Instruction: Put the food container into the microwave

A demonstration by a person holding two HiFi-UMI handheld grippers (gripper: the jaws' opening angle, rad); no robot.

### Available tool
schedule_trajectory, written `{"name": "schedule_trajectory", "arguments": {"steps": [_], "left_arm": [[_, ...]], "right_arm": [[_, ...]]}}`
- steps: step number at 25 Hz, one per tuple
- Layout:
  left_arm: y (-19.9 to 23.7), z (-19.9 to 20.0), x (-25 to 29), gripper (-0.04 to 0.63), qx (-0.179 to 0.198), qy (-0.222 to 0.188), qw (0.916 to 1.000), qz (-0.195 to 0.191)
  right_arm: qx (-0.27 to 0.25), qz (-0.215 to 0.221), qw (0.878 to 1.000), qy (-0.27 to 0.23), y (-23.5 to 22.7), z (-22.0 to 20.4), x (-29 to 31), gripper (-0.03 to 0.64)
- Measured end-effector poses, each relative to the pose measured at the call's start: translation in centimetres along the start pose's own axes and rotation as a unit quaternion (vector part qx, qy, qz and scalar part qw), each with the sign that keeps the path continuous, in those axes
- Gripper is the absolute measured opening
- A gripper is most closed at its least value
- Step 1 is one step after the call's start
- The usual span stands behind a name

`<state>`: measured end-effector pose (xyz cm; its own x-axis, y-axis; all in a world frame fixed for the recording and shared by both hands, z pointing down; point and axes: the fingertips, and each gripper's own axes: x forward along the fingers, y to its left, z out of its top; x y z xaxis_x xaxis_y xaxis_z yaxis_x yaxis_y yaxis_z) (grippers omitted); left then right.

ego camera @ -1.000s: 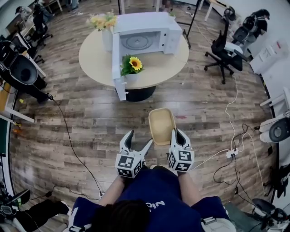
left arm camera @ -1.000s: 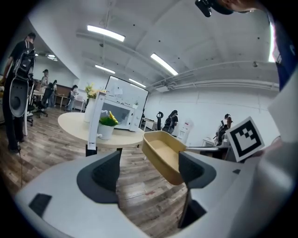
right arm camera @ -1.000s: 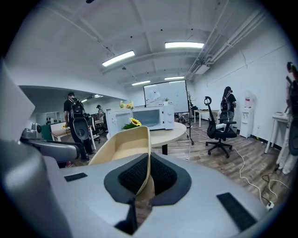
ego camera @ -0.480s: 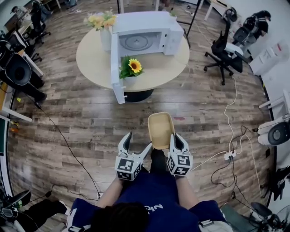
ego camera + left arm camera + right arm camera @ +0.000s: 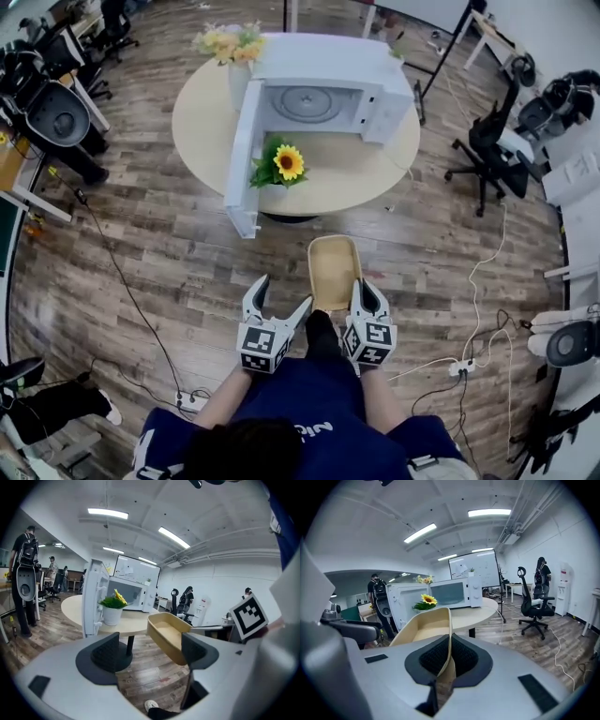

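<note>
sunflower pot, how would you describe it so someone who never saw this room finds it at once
Find the round beige table on the wooden floor, with a white microwave on it. Beside the microwave's swung-open door stands the sunflower pot: one yellow bloom over green leaves, unlike the pale bouquet at the table's far edge.

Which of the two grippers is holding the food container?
The right gripper: its jaws are shut on the wall of the food container. On the left gripper, the jaws have just been opening, with nothing between them.
</note>
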<state>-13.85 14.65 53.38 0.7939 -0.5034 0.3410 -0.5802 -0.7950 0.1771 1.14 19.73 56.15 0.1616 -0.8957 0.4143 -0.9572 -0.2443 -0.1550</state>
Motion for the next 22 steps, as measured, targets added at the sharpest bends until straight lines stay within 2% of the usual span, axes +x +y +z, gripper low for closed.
{"name": "schedule_trajectory", "arguments": {"steps": [5,8,15,22], "left_arm": [[0.0,2.3,5.7,0.399,-0.018,-0.007,0.9994,0.029],[-0.8,4.4,8.6,0.399,-0.034,-0.03,0.9983,0.036],[-2.1,5.6,13.1,0.399,-0.026,-0.032,0.9969,0.067],[-3.0,6.5,15.5,0.399,-0.022,-0.028,0.9971,0.067]], "right_arm": [[-0.017,0.034,0.999,-0.004,-3.6,3.8,5.3,0.023],[-0.025,0.048,0.999,-0.007,-5.9,5.6,7.5,0.023],[-0.033,0.078,0.996,-0.007,-9.4,7.7,11.1,0.023],[-0.026,0.084,0.996,0.005,-11.1,7.8,12.5,0.023]]}}
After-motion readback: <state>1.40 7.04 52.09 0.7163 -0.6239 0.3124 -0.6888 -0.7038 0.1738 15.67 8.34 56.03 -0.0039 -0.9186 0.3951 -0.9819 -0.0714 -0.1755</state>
